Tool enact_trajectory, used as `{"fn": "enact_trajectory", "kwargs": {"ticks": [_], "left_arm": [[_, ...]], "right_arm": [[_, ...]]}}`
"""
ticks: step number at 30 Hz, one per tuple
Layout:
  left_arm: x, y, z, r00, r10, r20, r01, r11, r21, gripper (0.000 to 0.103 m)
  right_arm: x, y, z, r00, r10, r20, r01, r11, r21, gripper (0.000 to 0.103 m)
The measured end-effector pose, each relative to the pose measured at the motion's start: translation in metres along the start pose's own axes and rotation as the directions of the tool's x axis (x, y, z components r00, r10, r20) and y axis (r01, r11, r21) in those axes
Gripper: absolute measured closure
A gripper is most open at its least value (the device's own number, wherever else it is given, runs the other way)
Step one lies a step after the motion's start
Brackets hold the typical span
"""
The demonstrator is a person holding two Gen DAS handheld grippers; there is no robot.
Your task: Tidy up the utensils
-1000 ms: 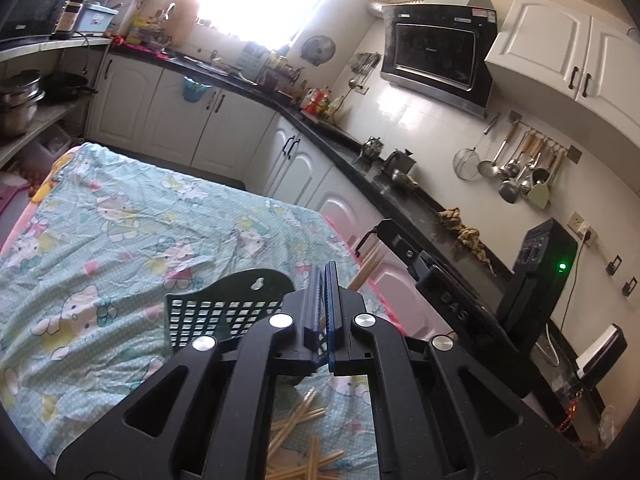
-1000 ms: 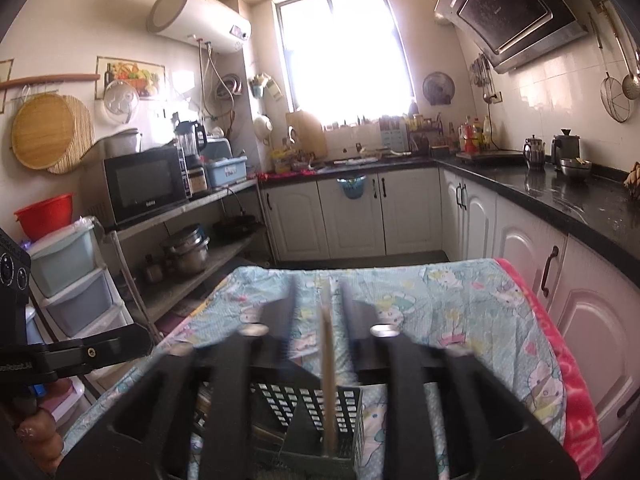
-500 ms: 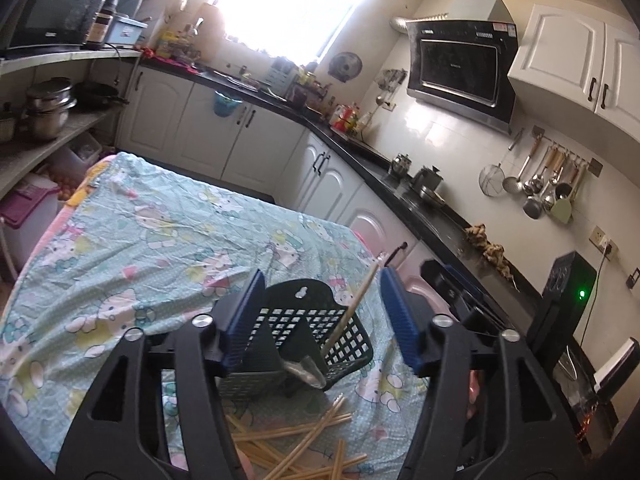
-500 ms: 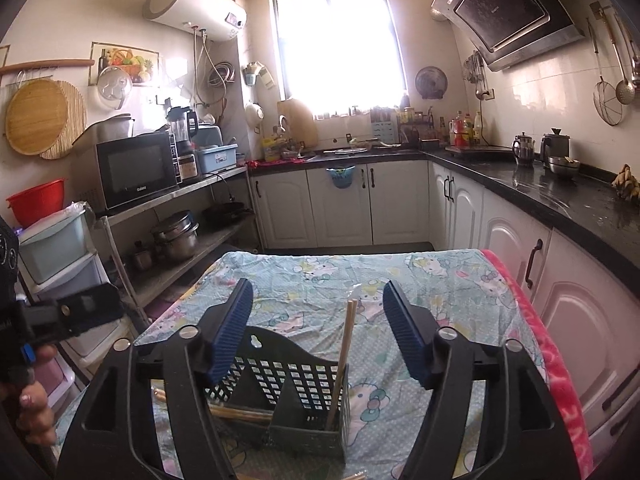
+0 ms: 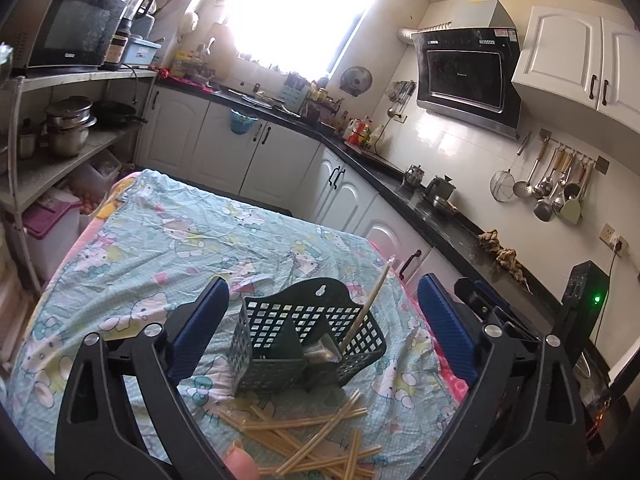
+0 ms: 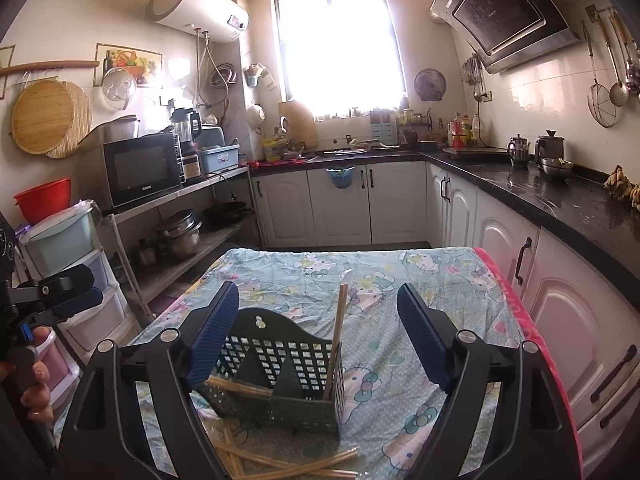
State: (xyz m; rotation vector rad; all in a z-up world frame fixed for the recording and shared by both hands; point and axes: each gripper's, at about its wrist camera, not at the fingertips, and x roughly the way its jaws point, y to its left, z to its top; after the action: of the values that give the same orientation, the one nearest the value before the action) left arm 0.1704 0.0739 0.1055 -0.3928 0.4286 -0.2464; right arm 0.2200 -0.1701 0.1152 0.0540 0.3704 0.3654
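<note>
While both grippers hang with their fingers spread wide and nothing between them, the loose chopsticks (image 5: 312,436) lie scattered flat on the tablecloth (image 5: 168,240), below and on the near side of the green holder (image 5: 308,344).

Left to right. Left gripper (image 5: 320,336): released, blue pads framing the holder from above; in its view the pile sits directly under the finger line, nearer the camera than the basket. Sticks cross each other, most long axes running roughly left-right or on a diagonal, none pointing along the fingers.

Holder: mesh, divided into compartments. One chopstick (image 6: 336,344) stands in the right-hand compartment, leaning on the rim. Another lies low across the left compartment in the right wrist view.

Right gripper (image 6: 316,332): also released, also over the holder; only a few stick ends show at its bottom edge.

Judgement: left gripper looks better placed for the pile. It must drop and pull back toward the person, fingers closing across one stick's length.
</note>
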Motion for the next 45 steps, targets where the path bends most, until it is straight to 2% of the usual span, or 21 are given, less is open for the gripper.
{"fn": "enact_trajectory", "kwargs": {"ticks": [6,24,45], "left_arm": [[-0.011,0.003,-0.011,1.0,0.016,0.004,-0.016,1.0,0.015,0.011],[-0.03,0.013,-0.043,0.999,0.035,-0.026,-0.035,0.999,0.006,0.011],[-0.03,0.028,-0.105,0.987,0.034,-0.158,-0.039,0.999,-0.026,0.011]], "right_arm": [[-0.014,0.006,-0.006,1.0,0.01,-0.003,-0.01,1.0,-0.011,0.02],[-0.033,0.028,-0.03,0.997,0.044,-0.06,-0.047,0.998,-0.048,0.019],[-0.033,0.041,-0.071,0.982,0.07,-0.177,-0.083,0.994,-0.073,0.019]]}}
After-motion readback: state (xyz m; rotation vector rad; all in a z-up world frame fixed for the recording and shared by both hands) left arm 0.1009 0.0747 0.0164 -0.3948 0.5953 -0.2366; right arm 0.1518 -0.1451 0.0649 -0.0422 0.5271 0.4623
